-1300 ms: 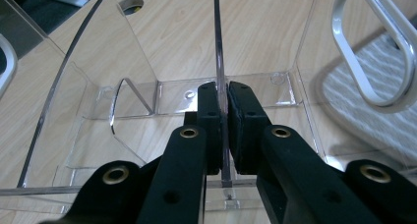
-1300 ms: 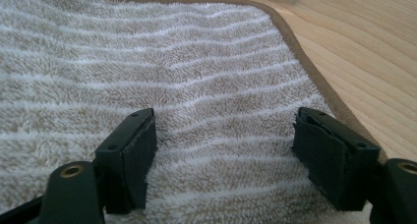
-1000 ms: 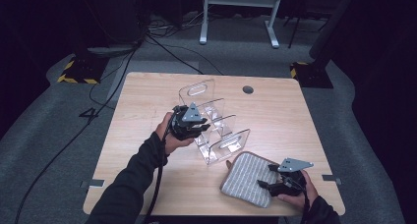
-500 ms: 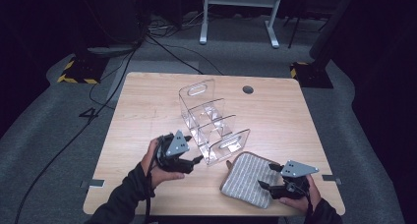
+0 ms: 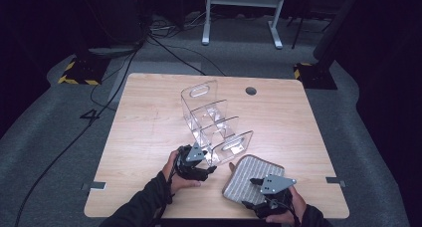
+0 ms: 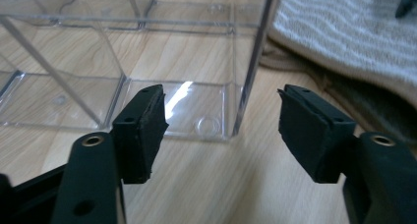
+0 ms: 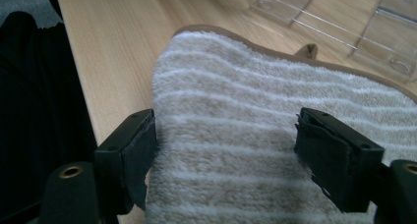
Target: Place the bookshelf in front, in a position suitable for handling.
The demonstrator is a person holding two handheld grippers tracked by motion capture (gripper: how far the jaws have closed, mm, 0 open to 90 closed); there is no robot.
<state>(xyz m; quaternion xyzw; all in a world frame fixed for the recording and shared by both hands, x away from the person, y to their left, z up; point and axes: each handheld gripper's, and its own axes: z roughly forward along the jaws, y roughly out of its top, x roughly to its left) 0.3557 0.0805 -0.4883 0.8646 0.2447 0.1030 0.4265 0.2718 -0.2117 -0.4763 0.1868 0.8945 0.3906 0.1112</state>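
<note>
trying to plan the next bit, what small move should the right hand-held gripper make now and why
Probably lower the right hand-held gripper and close it on the near edge of the striped towel. Its jaws stand open over that edge with nothing pinched, and the towel lies flat on the table beside the clear plastic organizer. The left hand-held gripper, jaws just opening then narrowing, is empty.

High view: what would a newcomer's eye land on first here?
The clear acrylic organizer stands mid-table, running diagonally. At its near end sits the left gripper, jaws open and holding nothing. The striped towel lies at the table's near right, under the open right gripper.
</note>
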